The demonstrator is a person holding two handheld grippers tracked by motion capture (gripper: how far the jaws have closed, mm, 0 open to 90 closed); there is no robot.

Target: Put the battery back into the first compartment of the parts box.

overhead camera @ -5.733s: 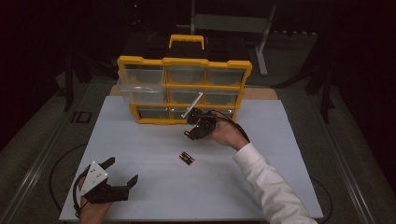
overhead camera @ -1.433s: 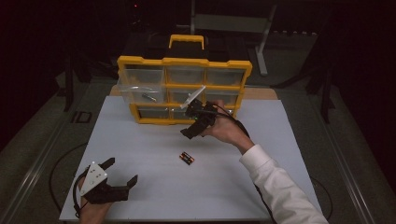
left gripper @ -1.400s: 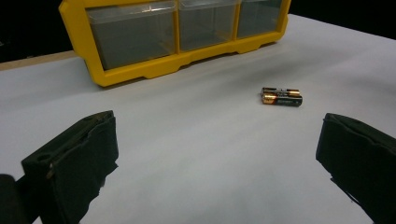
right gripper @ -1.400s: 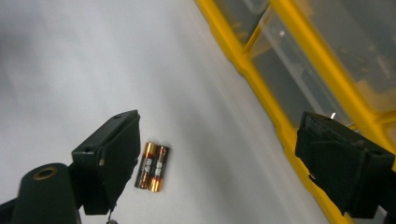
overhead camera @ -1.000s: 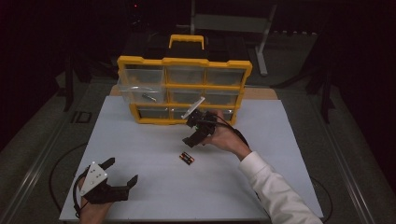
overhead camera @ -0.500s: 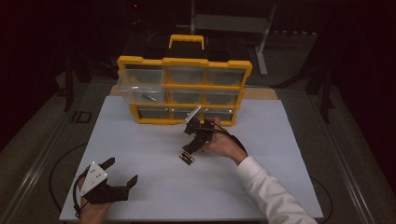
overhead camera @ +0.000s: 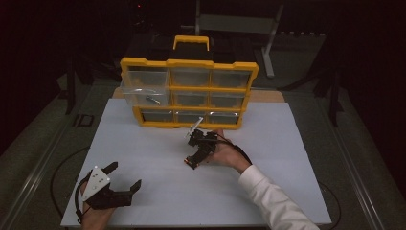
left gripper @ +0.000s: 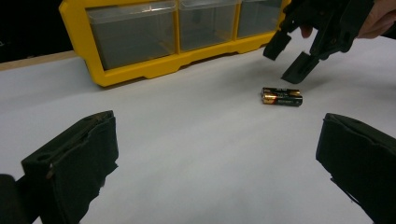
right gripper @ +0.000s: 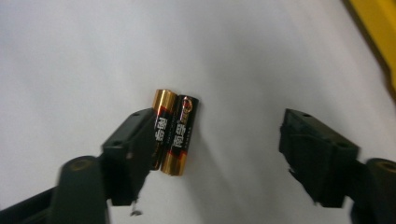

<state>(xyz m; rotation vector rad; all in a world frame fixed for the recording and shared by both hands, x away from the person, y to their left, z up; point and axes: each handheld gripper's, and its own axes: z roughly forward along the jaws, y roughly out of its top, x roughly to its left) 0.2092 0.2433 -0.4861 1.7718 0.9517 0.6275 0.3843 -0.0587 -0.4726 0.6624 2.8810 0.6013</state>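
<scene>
Two black-and-gold batteries (overhead camera: 188, 162) (left gripper: 281, 97) (right gripper: 173, 135) lie side by side on the white board (overhead camera: 143, 143). My right gripper (overhead camera: 194, 158) (left gripper: 287, 59) (right gripper: 217, 121) hangs tilted down just over them. Its jaws have just been closing, but they still stand apart. The batteries lie in the gap, close against the left jaw in the right gripper view, and neither pad presses on them. My left gripper (overhead camera: 124, 176) (left gripper: 219, 140) rests open at the near left of the board, with nothing between its jaws.
A yellow organizer (overhead camera: 189, 93) (left gripper: 140, 70) with clear drawers stands at the back of the board. Its upper-left drawer (overhead camera: 143, 93) is pulled out and holds a small item. A cable loops by the left hand.
The right gripper has come down and toward the near side, from beside the organizer to the batteries, and its jaws have narrowed. The left gripper has stayed put.
</scene>
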